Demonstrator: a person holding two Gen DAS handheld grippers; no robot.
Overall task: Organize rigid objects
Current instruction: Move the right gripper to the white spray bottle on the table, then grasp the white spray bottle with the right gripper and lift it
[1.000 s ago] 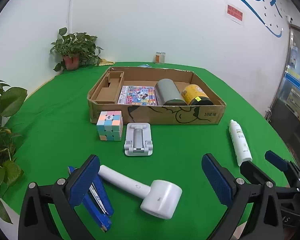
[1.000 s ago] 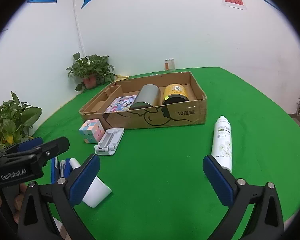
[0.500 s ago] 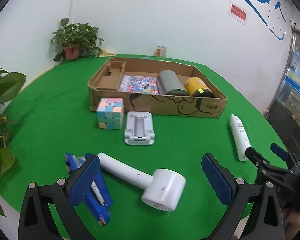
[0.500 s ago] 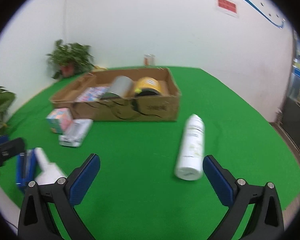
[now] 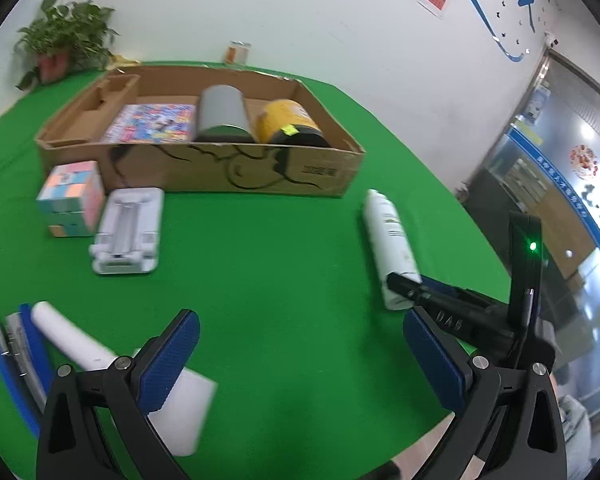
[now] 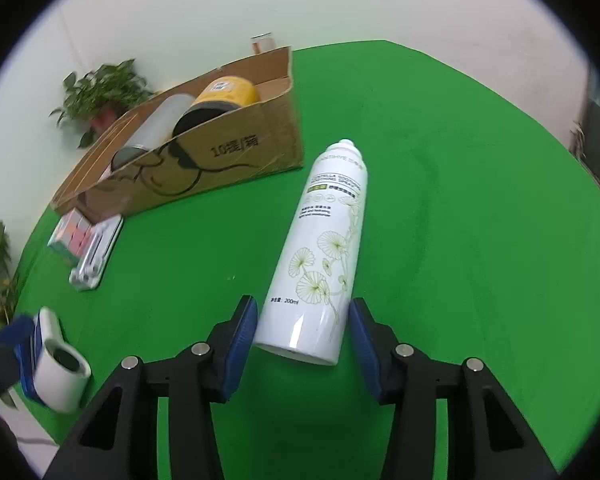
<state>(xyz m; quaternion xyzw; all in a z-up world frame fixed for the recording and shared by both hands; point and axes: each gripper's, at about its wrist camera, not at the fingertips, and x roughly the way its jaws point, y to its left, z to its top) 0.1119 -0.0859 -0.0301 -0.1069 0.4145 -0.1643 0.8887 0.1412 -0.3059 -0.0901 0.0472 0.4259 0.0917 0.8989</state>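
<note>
A white spray bottle [image 6: 324,252] lies on the green table, its base between the open pads of my right gripper [image 6: 302,336]; small gaps show on both sides. It also shows in the left wrist view [image 5: 392,240], with the right gripper's tip over its base. My left gripper [image 5: 300,356] is open and empty above a white handheld device [image 5: 100,364]. A cardboard box [image 5: 260,172] holds a grey cylinder [image 5: 222,114], a yellow can [image 5: 288,124] and a colourful booklet [image 5: 152,122].
A pastel cube [image 5: 72,198] and a white folding stand [image 5: 128,230] sit in front of the box. A blue stapler [image 5: 8,360] lies at the left edge. A potted plant [image 5: 60,46] and a small jar [image 5: 236,52] stand at the back wall.
My right gripper has moved forward to the spray bottle and narrowed around its base. My left gripper has swung right and nearer the table, over the white device.
</note>
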